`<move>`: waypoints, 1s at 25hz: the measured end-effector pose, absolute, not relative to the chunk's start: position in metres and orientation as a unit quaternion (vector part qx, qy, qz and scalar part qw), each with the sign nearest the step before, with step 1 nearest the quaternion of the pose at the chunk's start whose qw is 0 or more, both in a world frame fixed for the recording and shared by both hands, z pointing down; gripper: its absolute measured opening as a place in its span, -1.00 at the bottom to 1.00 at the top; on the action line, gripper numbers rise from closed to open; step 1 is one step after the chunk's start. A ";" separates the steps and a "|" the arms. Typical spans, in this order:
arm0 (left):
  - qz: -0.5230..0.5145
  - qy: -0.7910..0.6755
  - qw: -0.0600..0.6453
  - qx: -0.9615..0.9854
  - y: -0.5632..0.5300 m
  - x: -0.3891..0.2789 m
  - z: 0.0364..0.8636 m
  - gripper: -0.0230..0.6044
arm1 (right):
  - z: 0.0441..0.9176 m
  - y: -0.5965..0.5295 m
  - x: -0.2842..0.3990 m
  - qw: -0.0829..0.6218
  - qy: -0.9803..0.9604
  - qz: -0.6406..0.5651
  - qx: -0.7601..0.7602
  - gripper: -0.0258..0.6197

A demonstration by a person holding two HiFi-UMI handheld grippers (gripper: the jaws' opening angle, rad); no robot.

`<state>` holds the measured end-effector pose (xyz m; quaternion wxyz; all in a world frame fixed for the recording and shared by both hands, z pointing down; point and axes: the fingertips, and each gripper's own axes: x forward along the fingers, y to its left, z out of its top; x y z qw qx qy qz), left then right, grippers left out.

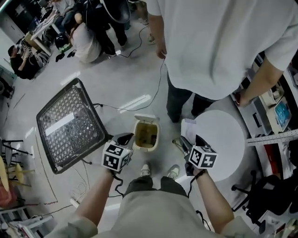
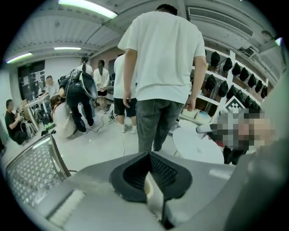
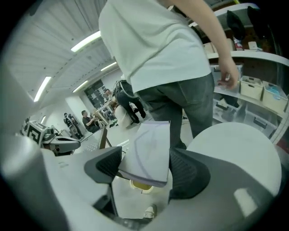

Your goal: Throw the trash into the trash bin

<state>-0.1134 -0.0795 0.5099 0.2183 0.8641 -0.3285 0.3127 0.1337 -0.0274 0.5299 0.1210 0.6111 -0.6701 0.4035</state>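
1. The paper (image 3: 146, 151) is clamped in the right tool (image 1: 182, 143), just right of the open trash bin (image 1: 145, 135), with its long edge pointing forward.
2. The bin lies left of and below that tool, so the likely move is leftward.
3. The left tool (image 1: 124, 138), jaws together, hovers at the bin's left rim.

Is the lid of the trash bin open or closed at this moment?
Open. In the head view the trash bin shows its yellowish inside, and its lid is tipped back at the far edge.

Setting: shared lab workspace; shelves (image 3: 253, 56) of storage bins (image 3: 252, 87); floor cables (image 1: 135, 46); strip ceiling lights (image 2: 86, 7); people round a desk (image 1: 39, 30).
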 end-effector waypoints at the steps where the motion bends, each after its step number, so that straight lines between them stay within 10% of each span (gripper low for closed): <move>1: 0.313 -0.332 0.223 0.861 -0.081 -0.121 0.514 -0.92 | 0.535 -0.035 0.121 0.128 -0.675 0.405 0.603 0.11; 25: 0.366 -0.316 0.324 0.813 -0.083 -0.201 0.727 -0.92 | 0.819 -0.068 -0.044 0.319 -0.646 0.499 0.482 0.11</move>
